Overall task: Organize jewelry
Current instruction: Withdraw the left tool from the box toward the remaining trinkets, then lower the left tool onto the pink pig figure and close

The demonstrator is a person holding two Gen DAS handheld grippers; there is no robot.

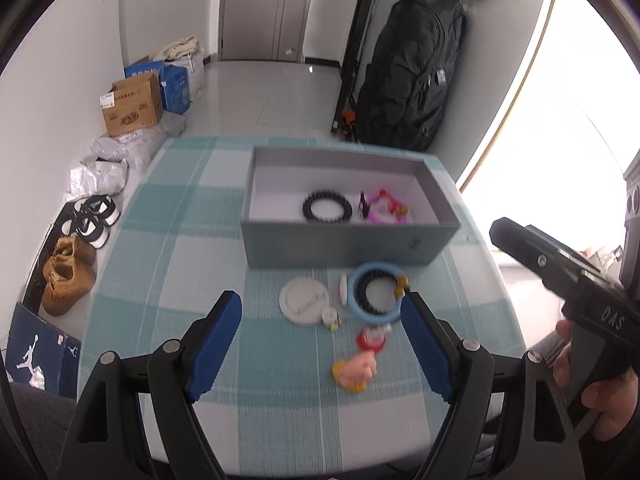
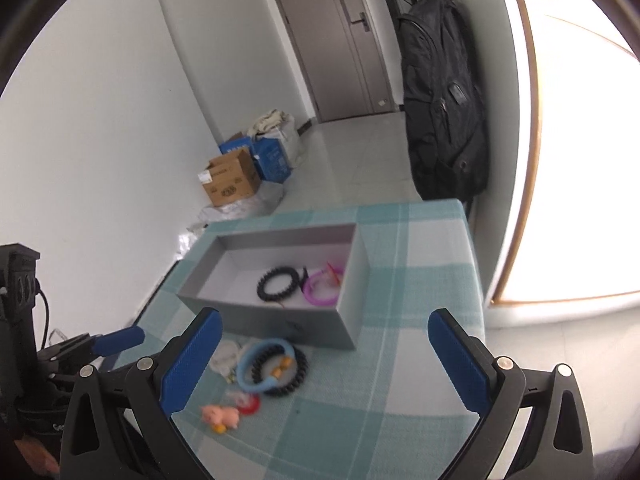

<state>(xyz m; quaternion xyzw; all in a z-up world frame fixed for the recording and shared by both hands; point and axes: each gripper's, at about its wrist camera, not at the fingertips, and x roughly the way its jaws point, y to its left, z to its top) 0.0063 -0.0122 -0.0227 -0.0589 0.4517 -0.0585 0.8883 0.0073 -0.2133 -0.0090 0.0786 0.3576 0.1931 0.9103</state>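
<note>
- Table, covered by a teal-and-white checked cloth, carries all the jewelry.
- Gray box: open-topped, standing toward the far edge of the table; inside lie a black bead bracelet and, just beside it toward the box's right end, a pink bracelet.
- On the cloth just in front of the box's near wall: a blue ring overlapping a second black bead bracelet, with a white round disc just to its left.
- Nearer the table's front edge: a red-and-white charm and a pink pig figure, close together.
- Left gripper: blue-padded fingers spread wide, holding nothing, above the near half of the table.
- Right gripper: fingers likewise spread wide and empty, raised over the table's front right part.
</note>
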